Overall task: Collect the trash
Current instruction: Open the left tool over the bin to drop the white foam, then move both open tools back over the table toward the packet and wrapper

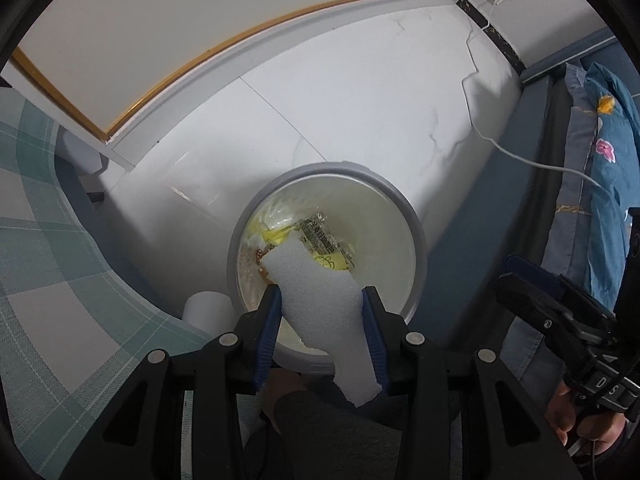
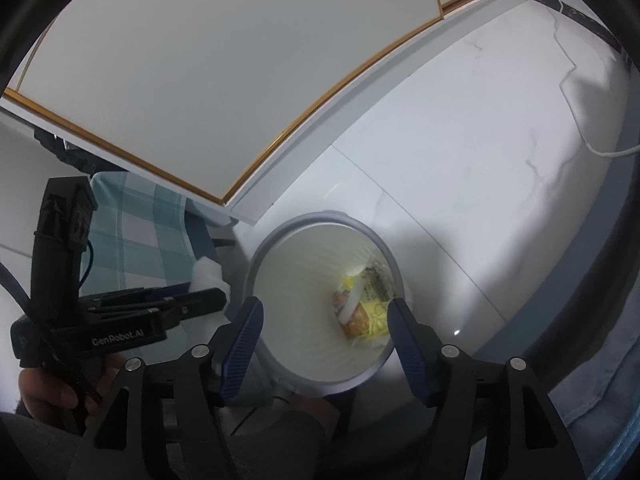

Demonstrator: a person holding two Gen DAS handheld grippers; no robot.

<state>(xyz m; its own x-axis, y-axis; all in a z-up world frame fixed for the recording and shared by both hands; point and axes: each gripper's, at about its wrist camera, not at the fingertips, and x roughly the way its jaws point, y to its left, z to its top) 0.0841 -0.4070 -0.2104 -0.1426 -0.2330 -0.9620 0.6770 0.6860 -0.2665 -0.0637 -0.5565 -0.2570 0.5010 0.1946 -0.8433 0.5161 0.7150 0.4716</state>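
Left wrist: one foam piece (image 1: 320, 300), one bin (image 1: 416, 240).

Dim, soft indoor light, perhaps from upper right; glare on floor tiles (image 2: 458, 332), fisheye-bent dark edges.

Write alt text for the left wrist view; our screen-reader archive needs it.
The left claw grips a white foam strip between blue pads, above a round grey-rimmed white trash bin holding yellow and clear plastic wrappers. The bin stands on white marble-look floor tiles, beside a teal checked cloth.
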